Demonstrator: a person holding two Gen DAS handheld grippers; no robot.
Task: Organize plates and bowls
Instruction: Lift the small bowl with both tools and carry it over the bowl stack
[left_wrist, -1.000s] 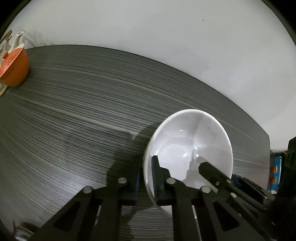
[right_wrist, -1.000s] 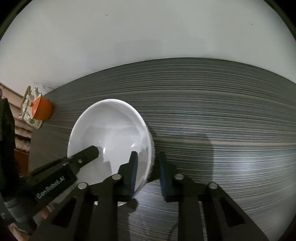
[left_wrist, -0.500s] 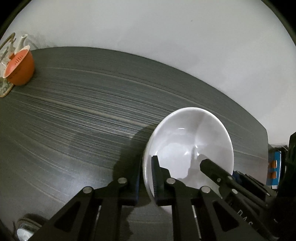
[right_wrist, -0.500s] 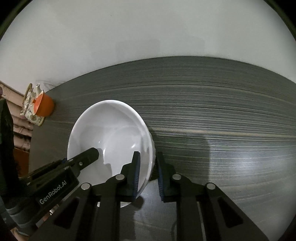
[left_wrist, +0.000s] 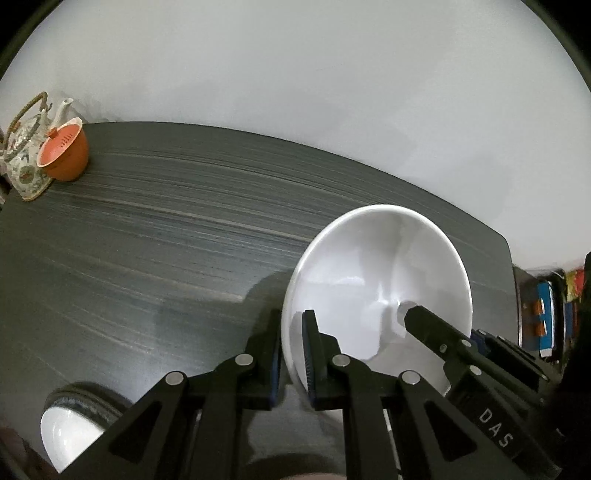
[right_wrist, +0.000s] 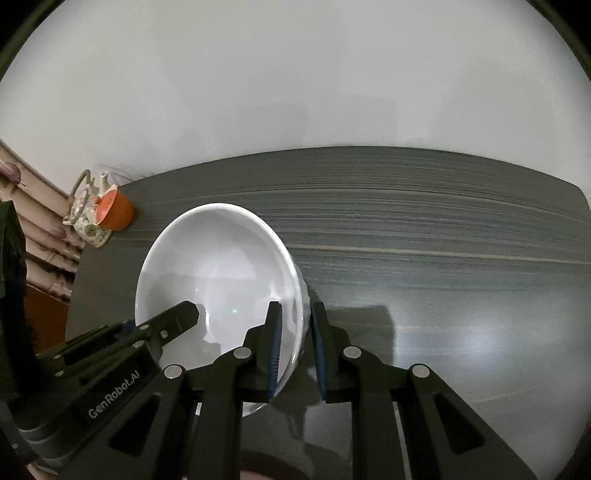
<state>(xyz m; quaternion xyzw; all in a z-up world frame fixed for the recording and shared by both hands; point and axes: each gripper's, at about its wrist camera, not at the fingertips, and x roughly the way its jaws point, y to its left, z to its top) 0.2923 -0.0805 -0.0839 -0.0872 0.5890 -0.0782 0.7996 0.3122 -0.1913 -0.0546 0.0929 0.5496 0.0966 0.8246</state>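
Only my left wrist view shows a second bowl (left_wrist: 68, 434) at 7 o'clock, white inside with a dark outer rim, sitting on the table (left_wrist: 147, 236), and some blurred coloured items off the table's end at 3 o'clock. Only my right wrist view shows the pale stepped moulding (right_wrist: 40, 243) beyond the table's left edge at 9 o'clock. Both views catch the orange cup (left_wrist: 64, 153) and patterned teapot (left_wrist: 26, 162) touching each other at the far corner.

The white bowl (left_wrist: 376, 288) lies between my two tongs, well apart from the cup. My left tongs (left_wrist: 291, 350) are clamped on its near-left rim, one pad inside the wall and one outside. My right tongs (right_wrist: 295, 350) are nearly together around the opposite rim, the inner pad against the wall; I cannot tell if the outer pad touches it. Each view shows the other tongs reaching into the bowl.
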